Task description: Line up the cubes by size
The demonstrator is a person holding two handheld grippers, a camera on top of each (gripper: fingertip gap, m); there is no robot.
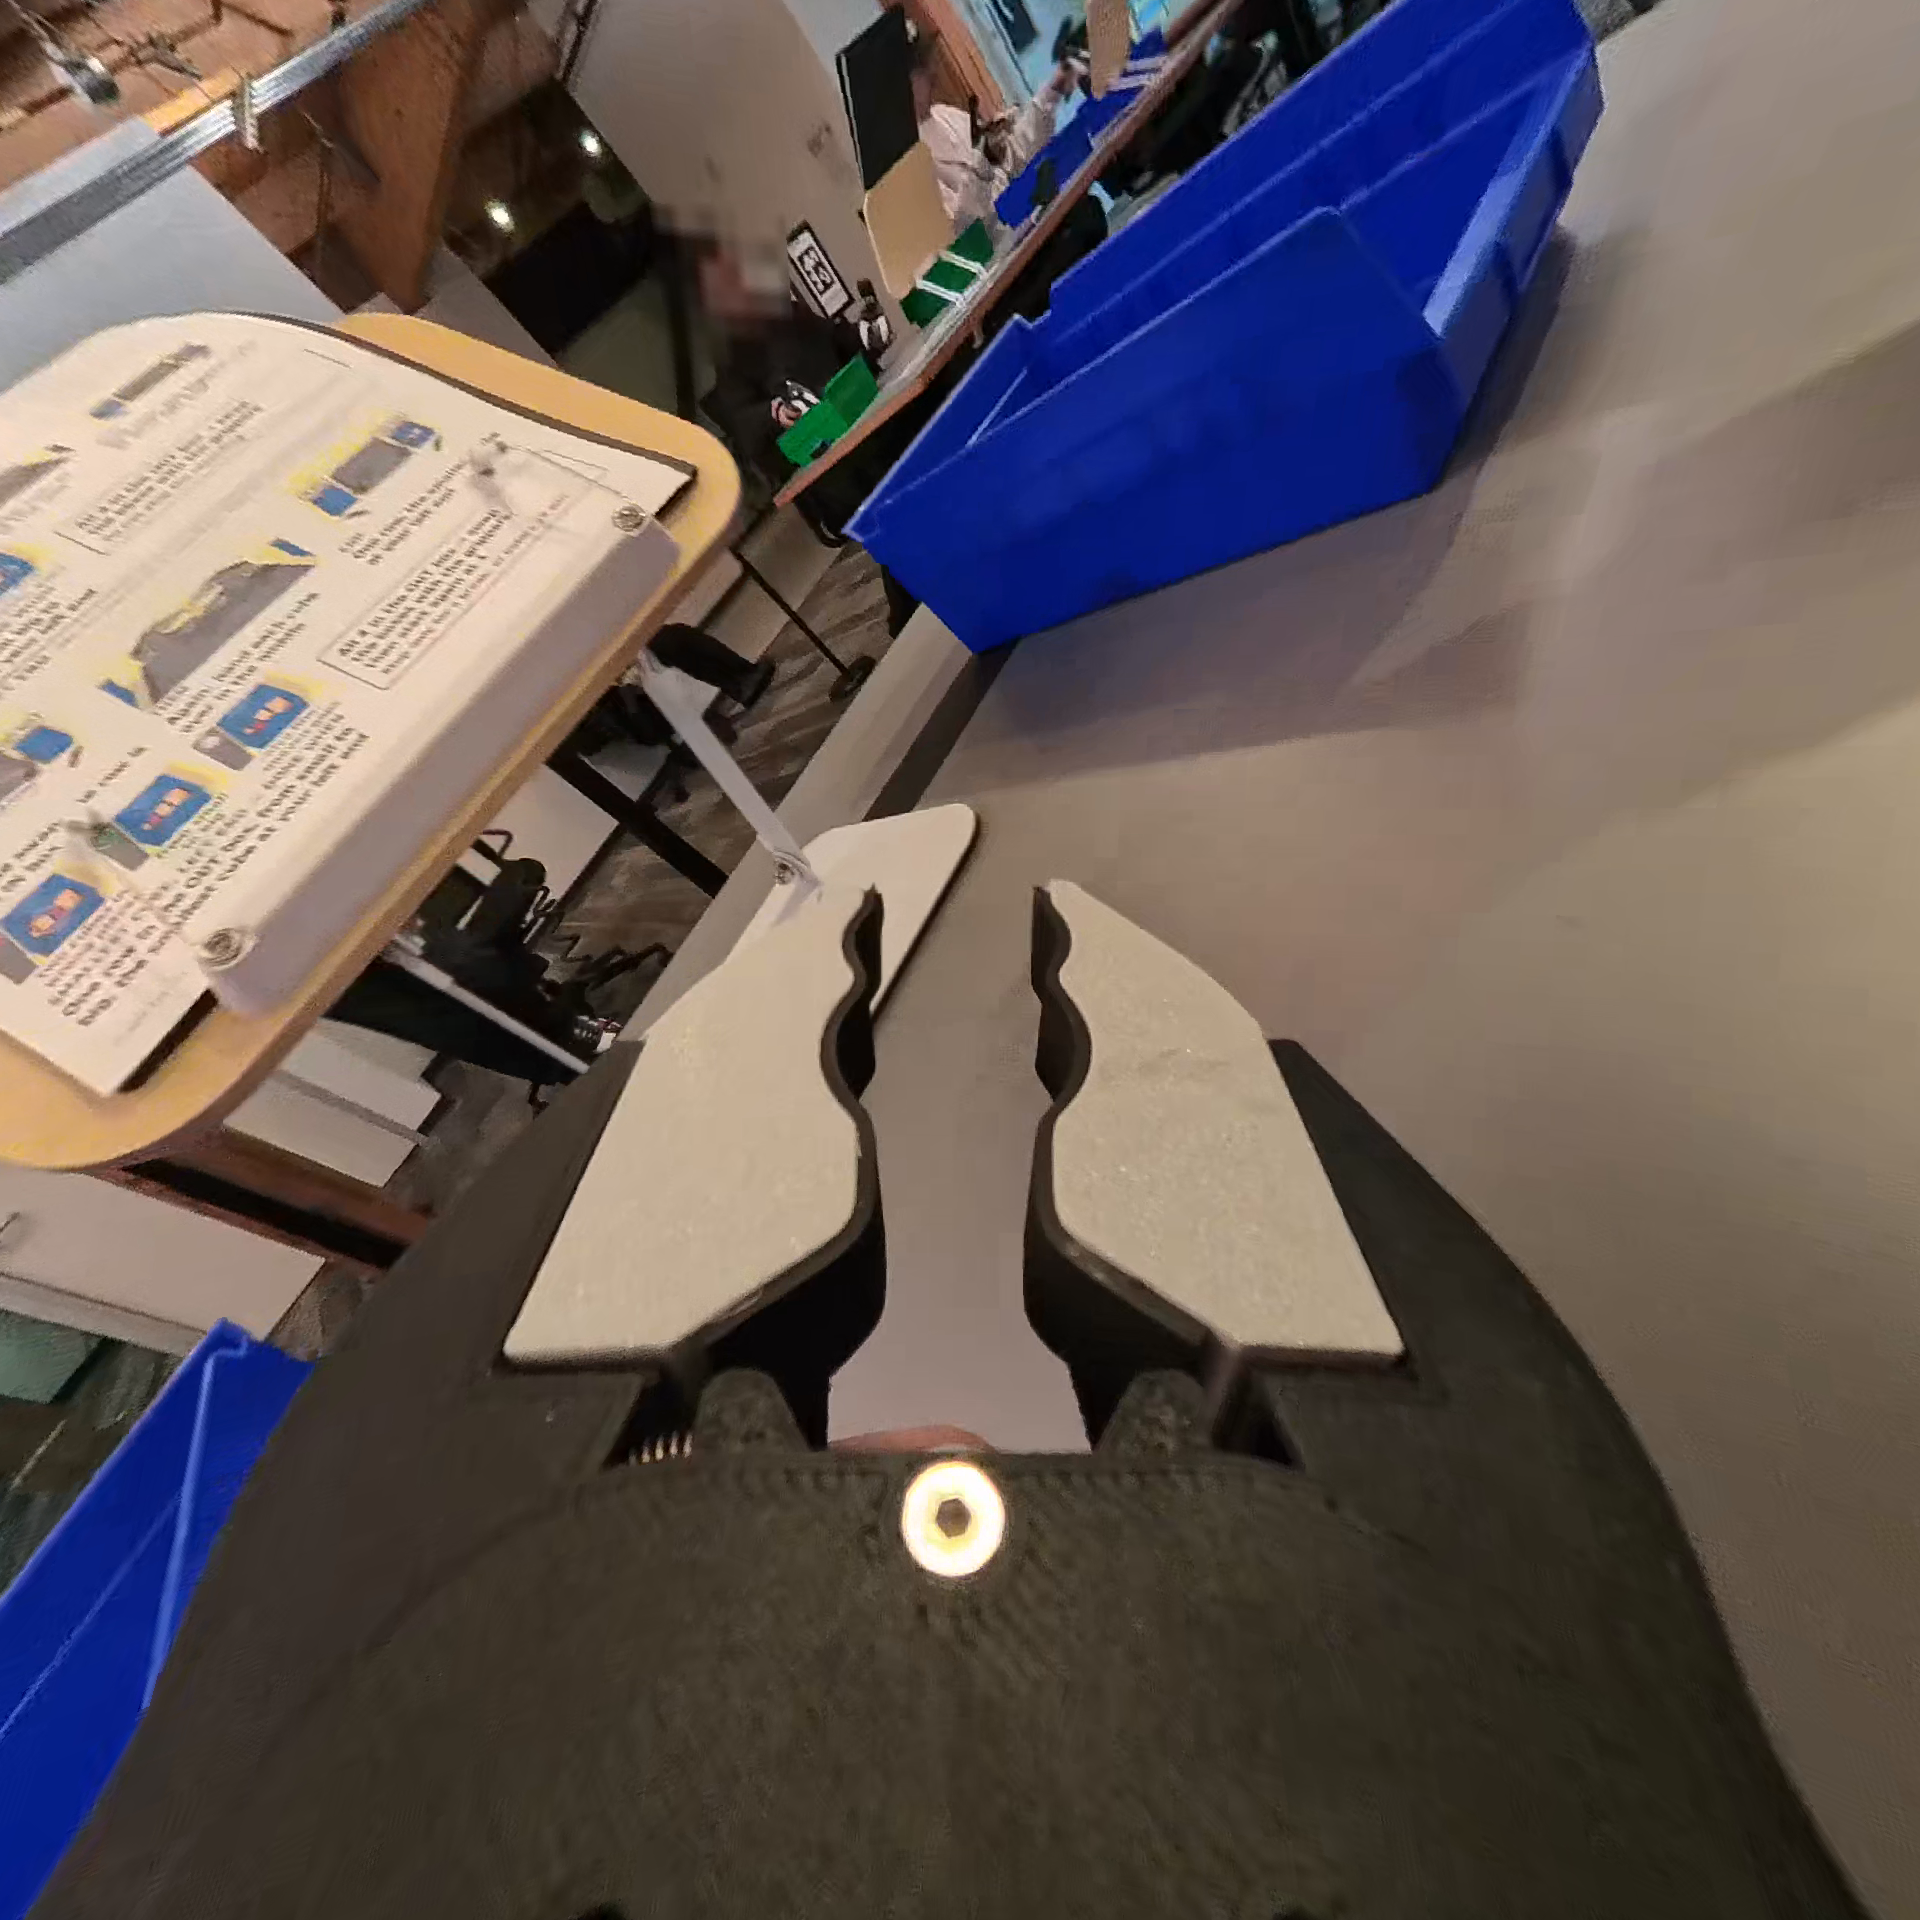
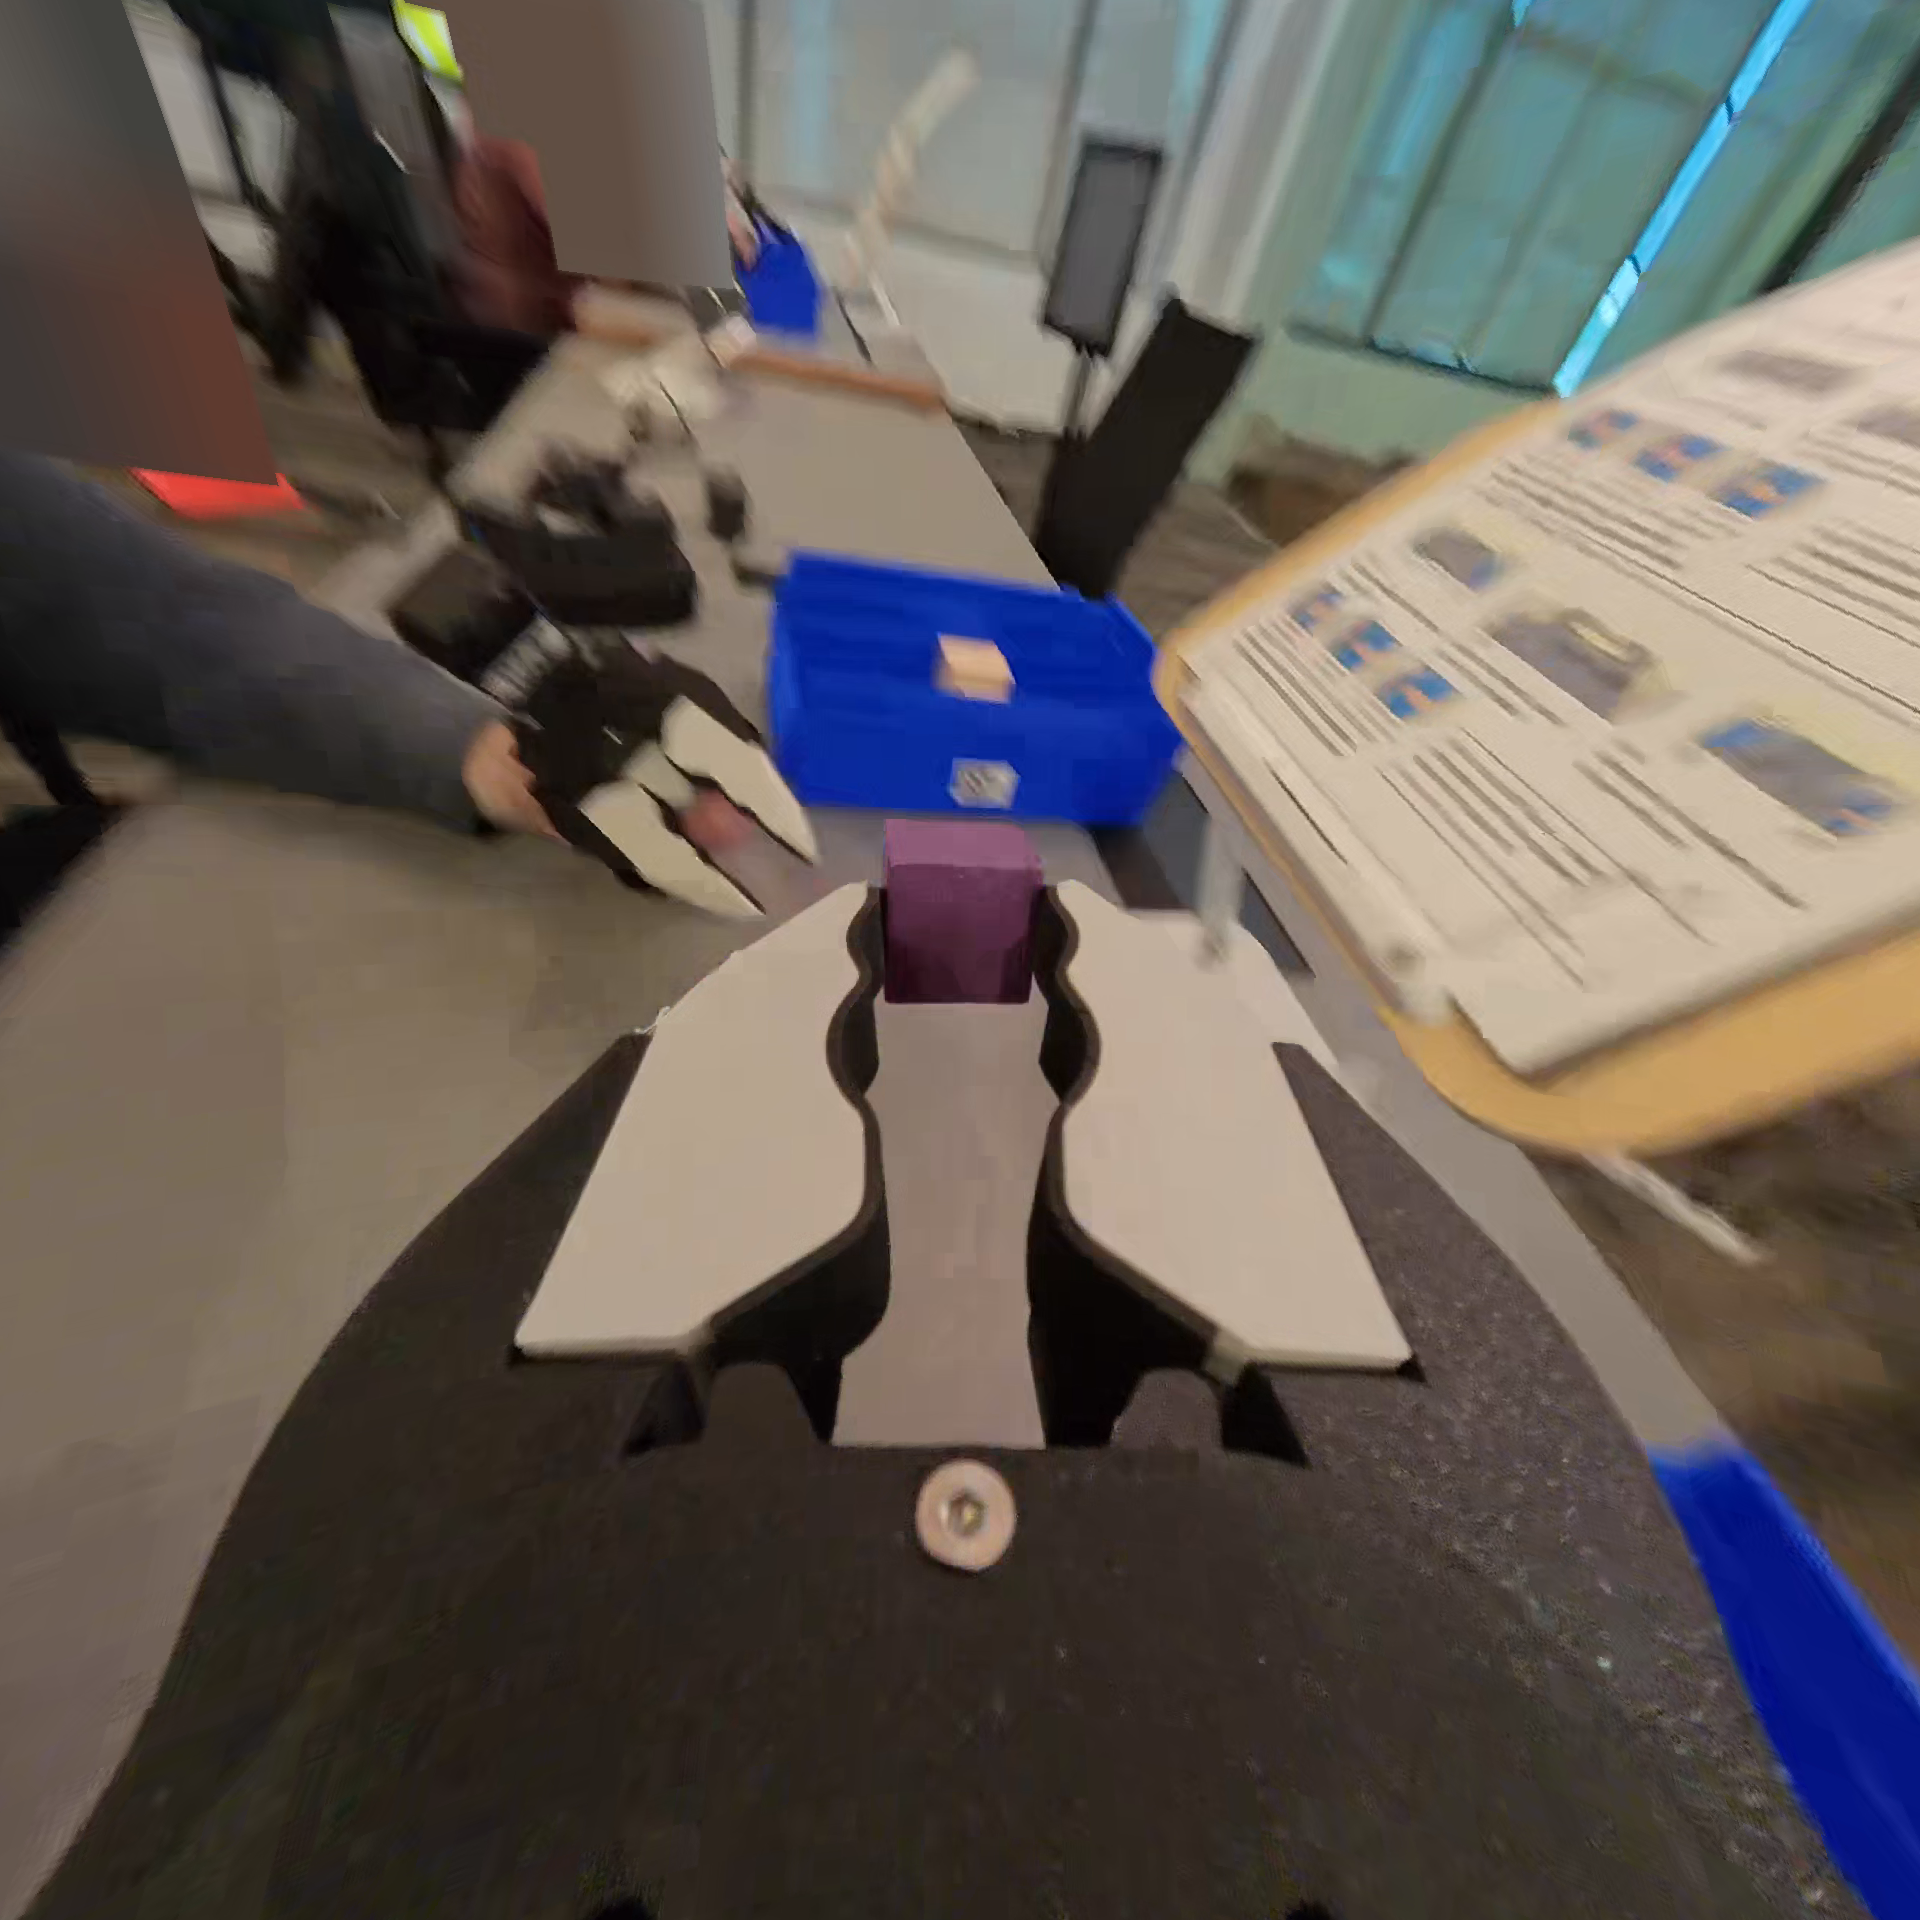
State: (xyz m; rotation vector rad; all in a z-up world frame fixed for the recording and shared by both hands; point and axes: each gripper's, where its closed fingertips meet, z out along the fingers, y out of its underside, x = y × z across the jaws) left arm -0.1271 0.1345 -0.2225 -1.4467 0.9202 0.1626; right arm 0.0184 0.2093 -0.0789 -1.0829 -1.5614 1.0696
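Seemingly two cubes: one purple cube (image 2: 961,914), one tan cube (image 2: 975,665).

Purple cube (image 2: 961,914) between the right tongs' (image 2: 958,925) pale grey fingers (image 2: 769,1039). Blue bin (image 2: 966,717) beyond, holding a tan cube (image 2: 975,665). Grey surface (image 2: 260,1039). Tongs bodies black.
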